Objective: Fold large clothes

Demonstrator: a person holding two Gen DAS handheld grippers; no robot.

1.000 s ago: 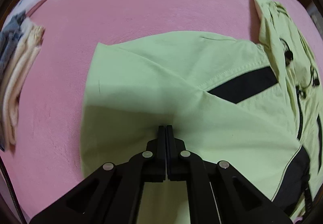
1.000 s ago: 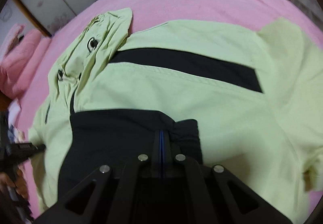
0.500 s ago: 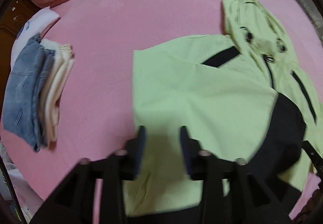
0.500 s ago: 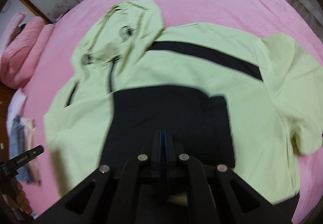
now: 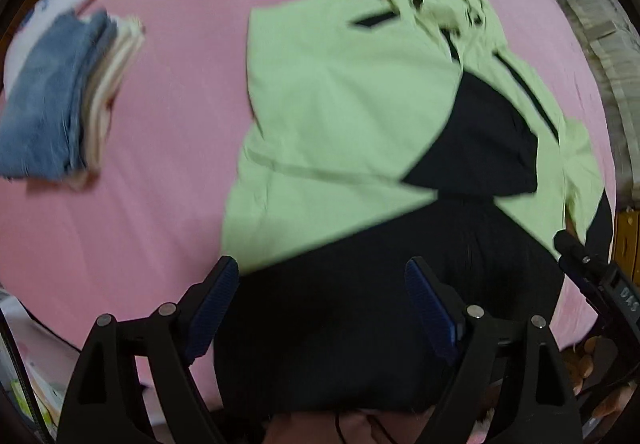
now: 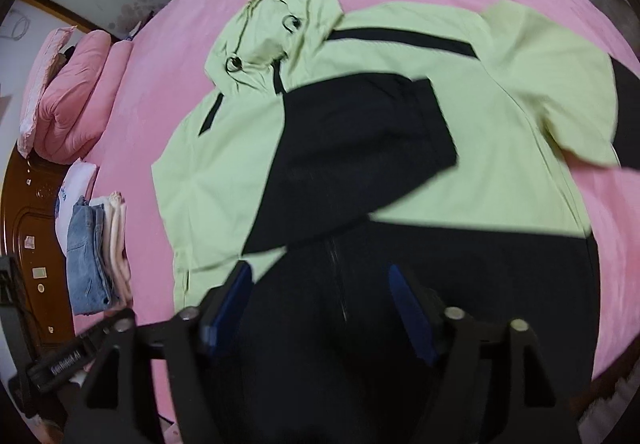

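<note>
While the green-and-black jacket [image 6: 400,148] lay on the pink bed [image 5: 168,148], both grippers hung above it. The left gripper [image 5: 320,308] and right gripper [image 6: 320,304] were opening, nothing between their jaws.

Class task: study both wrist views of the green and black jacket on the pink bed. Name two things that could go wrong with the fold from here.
1. The black sleeve lies loosely across the jacket, and both grippers, left and right, are opening with nothing between them; it may slide off.
2. The hood sits bunched, so the next fold could turn lumpy.
</note>
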